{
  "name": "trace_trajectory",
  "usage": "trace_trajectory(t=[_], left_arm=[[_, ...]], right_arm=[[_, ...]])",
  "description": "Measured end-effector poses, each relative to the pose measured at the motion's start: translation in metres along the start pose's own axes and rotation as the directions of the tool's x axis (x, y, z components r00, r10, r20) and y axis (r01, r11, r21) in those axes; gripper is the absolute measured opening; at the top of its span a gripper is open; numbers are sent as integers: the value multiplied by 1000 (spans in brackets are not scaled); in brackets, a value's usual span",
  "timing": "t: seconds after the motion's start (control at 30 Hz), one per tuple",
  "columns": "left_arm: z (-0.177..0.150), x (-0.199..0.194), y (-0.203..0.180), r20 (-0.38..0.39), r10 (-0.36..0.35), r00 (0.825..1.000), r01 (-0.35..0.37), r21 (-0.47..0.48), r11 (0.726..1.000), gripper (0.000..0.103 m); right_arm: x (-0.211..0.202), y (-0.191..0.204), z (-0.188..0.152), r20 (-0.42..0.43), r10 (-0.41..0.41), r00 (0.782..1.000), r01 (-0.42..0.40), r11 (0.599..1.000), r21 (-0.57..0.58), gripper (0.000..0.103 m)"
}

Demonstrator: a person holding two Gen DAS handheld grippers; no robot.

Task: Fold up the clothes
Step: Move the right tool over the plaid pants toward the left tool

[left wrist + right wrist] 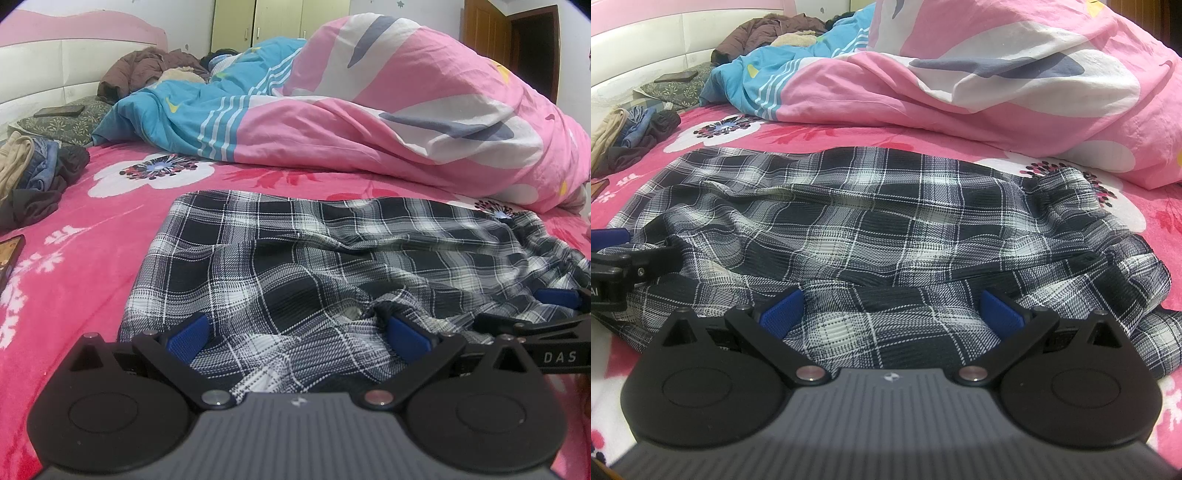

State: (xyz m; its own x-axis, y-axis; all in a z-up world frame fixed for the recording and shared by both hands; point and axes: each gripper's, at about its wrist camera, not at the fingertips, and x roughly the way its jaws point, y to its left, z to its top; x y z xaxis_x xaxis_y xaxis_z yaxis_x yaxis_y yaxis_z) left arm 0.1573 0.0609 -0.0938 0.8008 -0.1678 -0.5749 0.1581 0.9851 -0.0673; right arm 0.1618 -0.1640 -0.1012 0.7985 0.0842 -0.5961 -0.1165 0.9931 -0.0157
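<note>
A black-and-white plaid garment [314,266] [871,229] lies rumpled on the pink floral bed cover [92,236] [1145,221]. My left gripper [295,332] stands open low over the garment's near edge, its blue pads [186,338] spread apart with cloth between them. My right gripper [892,314] is open too, resting at the near hem, blue pads [783,312] wide on either side of a fold. The right gripper's finger shows at the right of the left wrist view [554,299]. The left gripper's finger appears at the left of the right wrist view [609,236].
A bunched pink and blue duvet [388,110] [997,74] fills the far side of the bed. A pile of clothes [33,177] [631,133] lies at the left, with a phone [9,258] nearby. A pillow [62,122] and brown jacket [144,70] sit by the headboard.
</note>
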Motion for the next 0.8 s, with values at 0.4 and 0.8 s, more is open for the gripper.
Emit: trace_trajectory(t=[0.4, 0.8], left_arm=[[0, 0, 0, 0, 0, 1000, 0, 1, 1000, 103], [-3, -7, 7, -4, -19, 1000, 19, 2, 1000, 103]], right_arm=[[0, 0, 0, -4, 1, 1000, -1, 1000, 2, 102], [-3, -8, 10, -37, 45, 998, -44, 999, 24, 102]])
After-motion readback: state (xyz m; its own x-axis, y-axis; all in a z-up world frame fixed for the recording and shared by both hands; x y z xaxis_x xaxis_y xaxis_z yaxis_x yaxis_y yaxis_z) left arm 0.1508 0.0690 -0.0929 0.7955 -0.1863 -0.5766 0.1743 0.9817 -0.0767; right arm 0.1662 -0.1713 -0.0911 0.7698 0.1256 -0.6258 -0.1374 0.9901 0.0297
